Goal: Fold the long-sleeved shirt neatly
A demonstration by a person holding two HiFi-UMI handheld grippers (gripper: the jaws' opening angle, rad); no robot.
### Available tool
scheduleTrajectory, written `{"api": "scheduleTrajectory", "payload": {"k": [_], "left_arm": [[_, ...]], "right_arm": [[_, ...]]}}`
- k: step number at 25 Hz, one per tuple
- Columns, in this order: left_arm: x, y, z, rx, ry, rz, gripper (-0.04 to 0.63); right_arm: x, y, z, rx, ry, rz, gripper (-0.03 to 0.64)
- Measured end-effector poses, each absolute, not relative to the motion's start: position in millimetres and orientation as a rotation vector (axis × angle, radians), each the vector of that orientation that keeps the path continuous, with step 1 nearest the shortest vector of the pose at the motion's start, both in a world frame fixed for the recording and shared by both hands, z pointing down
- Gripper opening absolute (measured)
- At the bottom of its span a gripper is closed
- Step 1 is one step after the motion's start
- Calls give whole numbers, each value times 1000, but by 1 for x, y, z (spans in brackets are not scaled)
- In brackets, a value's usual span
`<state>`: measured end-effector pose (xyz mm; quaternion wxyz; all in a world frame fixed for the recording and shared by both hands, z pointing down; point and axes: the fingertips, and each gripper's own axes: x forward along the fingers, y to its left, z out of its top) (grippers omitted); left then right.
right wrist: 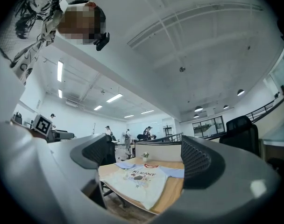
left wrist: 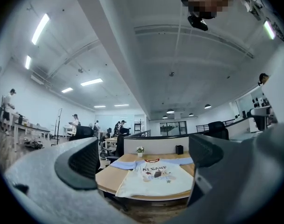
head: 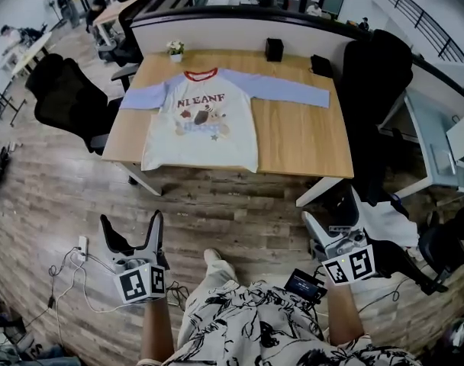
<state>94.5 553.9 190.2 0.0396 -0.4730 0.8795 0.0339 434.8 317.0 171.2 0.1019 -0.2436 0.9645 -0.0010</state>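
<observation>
Long-sleeved shirt flat on table at 12 o'clock; left gripper at 7, right gripper at 5 — jaws of both spread, nothing between, well apart from shirt.

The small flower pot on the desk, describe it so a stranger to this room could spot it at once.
Find the wooden desk with the long-sleeved shirt spread flat on it. At its far edge, left of the shirt's red collar, stands the flower pot. It is white with pale blooms; its two neighbours there are black.
</observation>
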Motion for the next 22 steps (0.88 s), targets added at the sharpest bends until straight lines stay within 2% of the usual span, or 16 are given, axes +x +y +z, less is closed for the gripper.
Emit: {"api": "scheduleTrajectory", "payload": {"k": [16,22], "left_arm": [[-41,507,204,-1533,2682,129,592],[-73,497,219,-1592,2680,142,592]], "right_arm": [[304,277,165,-783,2784,-38,492],[276,276,174,-848,2815,-26,492]]}}
